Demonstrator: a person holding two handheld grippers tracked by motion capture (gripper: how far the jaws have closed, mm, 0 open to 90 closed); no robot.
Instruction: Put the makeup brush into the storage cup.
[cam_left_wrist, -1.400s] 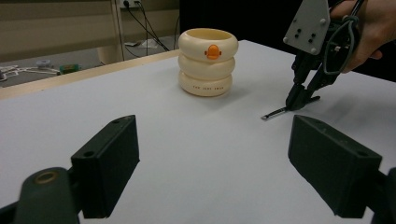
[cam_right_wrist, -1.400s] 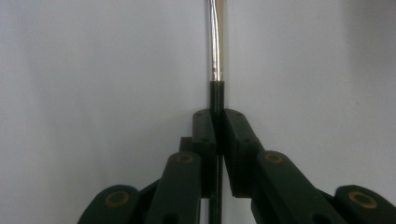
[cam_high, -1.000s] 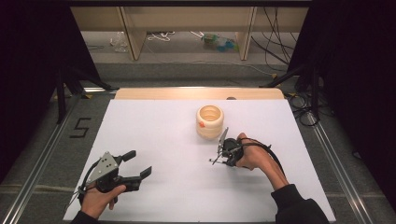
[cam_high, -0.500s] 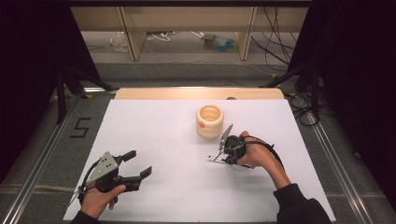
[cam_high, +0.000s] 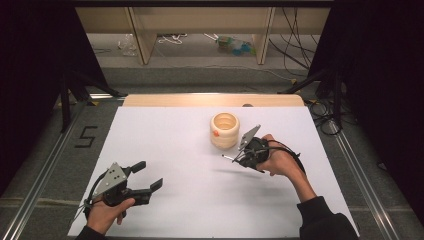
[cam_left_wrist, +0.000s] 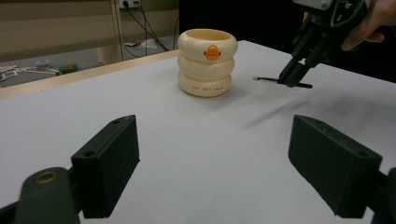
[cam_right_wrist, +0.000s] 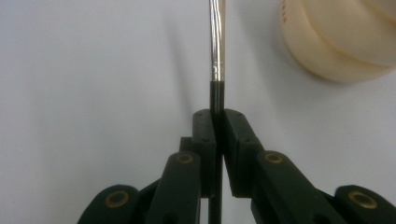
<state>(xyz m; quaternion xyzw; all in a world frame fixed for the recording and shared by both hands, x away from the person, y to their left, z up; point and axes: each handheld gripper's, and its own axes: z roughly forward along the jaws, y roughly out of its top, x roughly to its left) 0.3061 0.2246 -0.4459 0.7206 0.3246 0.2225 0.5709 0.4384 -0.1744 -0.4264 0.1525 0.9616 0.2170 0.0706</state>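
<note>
A cream ribbed holder (cam_high: 224, 130) with an orange mark stands upright on the white table (cam_high: 190, 200), right of centre. My right gripper (cam_high: 240, 159) hovers just to its right, shut on a thin pen (cam_high: 227, 157) with a black handle and a silver shaft. The pen points left, held level above the table. In the right gripper view the jaws (cam_right_wrist: 218, 123) pinch the black handle and the silver shaft (cam_right_wrist: 216, 46) runs ahead, with the holder (cam_right_wrist: 341, 37) at the upper right. My left gripper (cam_high: 149, 175) rests open at the near left with nothing between its jaws (cam_left_wrist: 215, 158). That view shows the holder (cam_left_wrist: 207, 63) and the right gripper (cam_left_wrist: 293, 77) with the pen (cam_left_wrist: 266, 80).
A wooden strip (cam_high: 210, 100) borders the table's far edge. Metal rails (cam_high: 45, 165) run along both sides, and dark curtains stand beyond them. The floor behind holds shelving legs and loose cables (cam_high: 175, 37).
My right gripper has risen a little with the pen, which now casts a shadow on the table beneath it. The left gripper has stayed where it was.
</note>
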